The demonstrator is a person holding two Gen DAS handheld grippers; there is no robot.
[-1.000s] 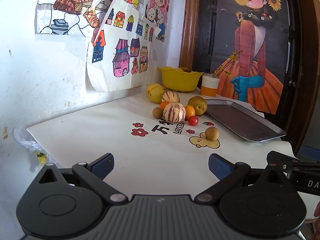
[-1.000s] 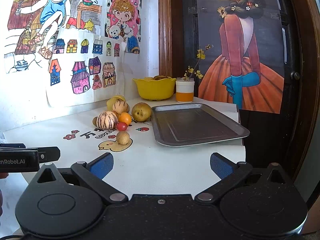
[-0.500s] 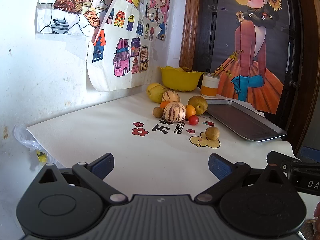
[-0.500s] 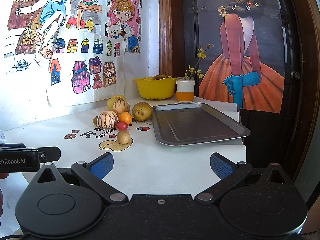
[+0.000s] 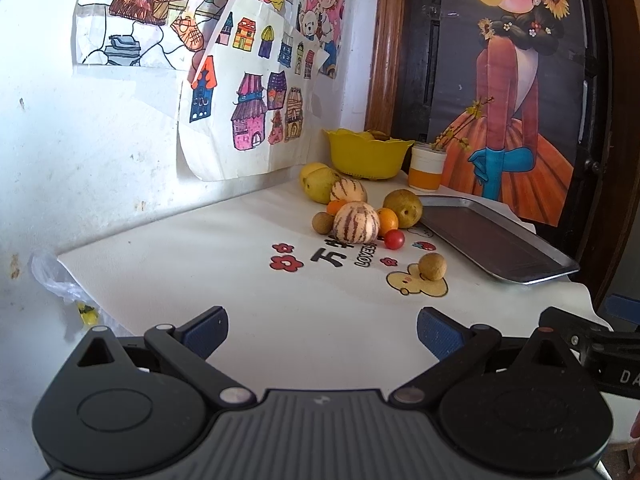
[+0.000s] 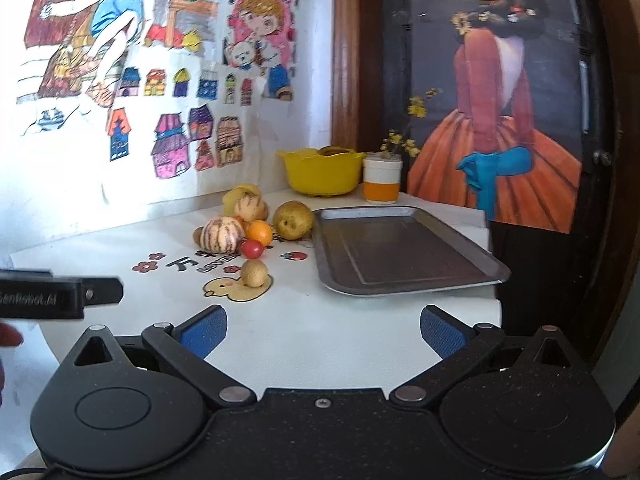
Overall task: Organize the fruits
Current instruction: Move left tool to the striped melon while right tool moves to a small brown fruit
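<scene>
Left claw point(image 5: 320, 330) spread, empty; fruits point(image 5: 356, 222) beside tray point(image 5: 496, 248).

Near tabletop point(image 5: 200, 264) bare, open approach; fruit cluster point(image 5: 356, 222) crowds tray point(image 6: 400, 248) left edge; wall point(image 5: 100, 140) blocks left.

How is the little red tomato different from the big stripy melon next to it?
The cherry tomato is much smaller than the striped melon. The tomato is plain shiny red; the melon is pale cream with brown stripes. The tomato sits nearer the metal tray than the melon does. Both are round and rest on the white table.
</scene>
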